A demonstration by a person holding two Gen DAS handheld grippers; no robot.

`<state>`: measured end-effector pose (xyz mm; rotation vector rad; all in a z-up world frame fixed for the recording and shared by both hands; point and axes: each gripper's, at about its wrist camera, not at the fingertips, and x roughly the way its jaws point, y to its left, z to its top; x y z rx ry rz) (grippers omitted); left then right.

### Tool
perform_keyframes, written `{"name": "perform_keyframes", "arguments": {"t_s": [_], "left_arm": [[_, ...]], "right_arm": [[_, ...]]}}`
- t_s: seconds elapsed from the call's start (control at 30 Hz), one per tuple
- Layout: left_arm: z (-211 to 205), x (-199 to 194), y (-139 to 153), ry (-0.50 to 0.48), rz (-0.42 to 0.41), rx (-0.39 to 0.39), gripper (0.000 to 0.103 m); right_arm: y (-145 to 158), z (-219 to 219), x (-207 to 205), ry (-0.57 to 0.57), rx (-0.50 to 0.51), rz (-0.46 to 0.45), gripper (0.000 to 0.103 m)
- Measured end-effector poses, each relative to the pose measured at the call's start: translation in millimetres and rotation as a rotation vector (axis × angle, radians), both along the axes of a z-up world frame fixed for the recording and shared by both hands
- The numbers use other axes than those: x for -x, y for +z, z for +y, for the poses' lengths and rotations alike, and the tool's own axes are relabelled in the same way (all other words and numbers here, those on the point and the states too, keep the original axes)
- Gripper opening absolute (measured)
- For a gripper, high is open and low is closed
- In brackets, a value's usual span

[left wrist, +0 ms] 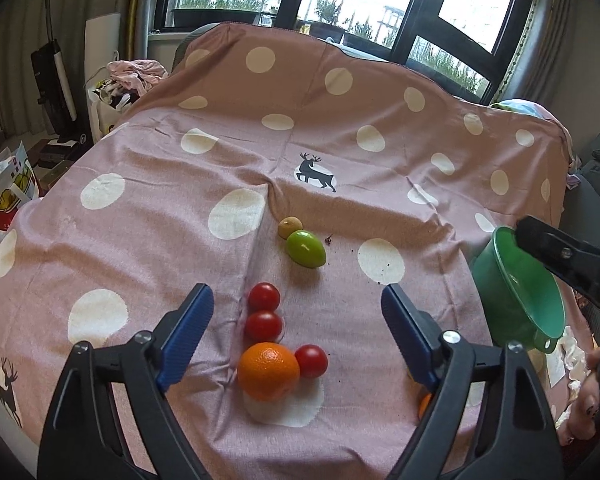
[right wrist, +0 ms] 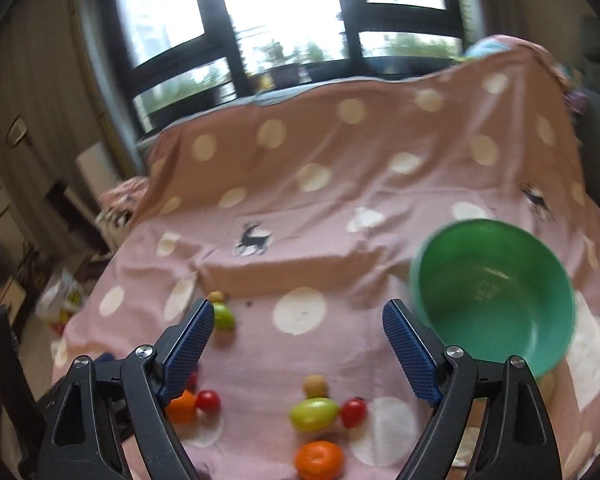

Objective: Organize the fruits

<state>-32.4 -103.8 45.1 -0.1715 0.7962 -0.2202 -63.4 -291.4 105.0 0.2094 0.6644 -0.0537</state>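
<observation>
Left wrist view: the left gripper hangs with jaws spread and empty, framing three cherry tomatoes and an orange on the spotted cloth, probably lining up a first pick. A green fruit lies beyond. The right gripper, also released, holds nothing; the green bowl sits just to its right, empty and likely meant for the fruit.

No text, label, brand or number is legible anywhere in either wrist view.
</observation>
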Motion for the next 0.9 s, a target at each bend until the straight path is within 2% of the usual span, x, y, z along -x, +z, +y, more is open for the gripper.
{"name": "perform_keyframes", "arguments": {"t_s": [0.17, 0.23, 0.3, 0.4, 0.6, 0.67, 0.77, 0.9], "left_arm": [[-0.5, -0.7, -3.7, -0.012, 0.022, 0.0, 0.077], [-2.6, -1.7, -6.9, -0.021, 0.042, 0.003, 0.074], [-3.2, -2.2, -9.6, -0.027, 0.061, 0.006, 0.071], [-4.0, -2.5, -12.6, -0.043, 0.083, 0.02, 0.066], [14.5, -6.2, -16.3, -0.024, 0.126, 0.113, 0.053], [21.4, -8.7, -19.2, -0.011, 0.151, 0.139, 0.045], [26.3, -10.4, -23.3, 0.002, 0.18, 0.154, 0.038], [24.0, -10.3, -26.6, -0.009, 0.203, 0.156, 0.035]], "right_arm": [[-12.8, 12.4, -11.4, 0.022, 0.035, 0.021, 0.086], [-17.4, 16.3, -14.3, 0.06, 0.034, 0.024, 0.079], [-21.8, 19.0, -17.9, 0.061, 0.036, 0.046, 0.068], [-30.8, 18.9, -22.4, 0.056, 0.055, 0.082, 0.06], [-42.6, 4.0, -21.2, 0.078, -0.047, 0.132, 0.059], [-43.0, -1.2, -19.1, 0.078, -0.078, 0.142, 0.059], [-45.7, -9.4, -19.0, 0.097, -0.15, 0.157, 0.059], [-54.5, -15.0, -23.4, 0.106, -0.217, 0.208, 0.059]]}}
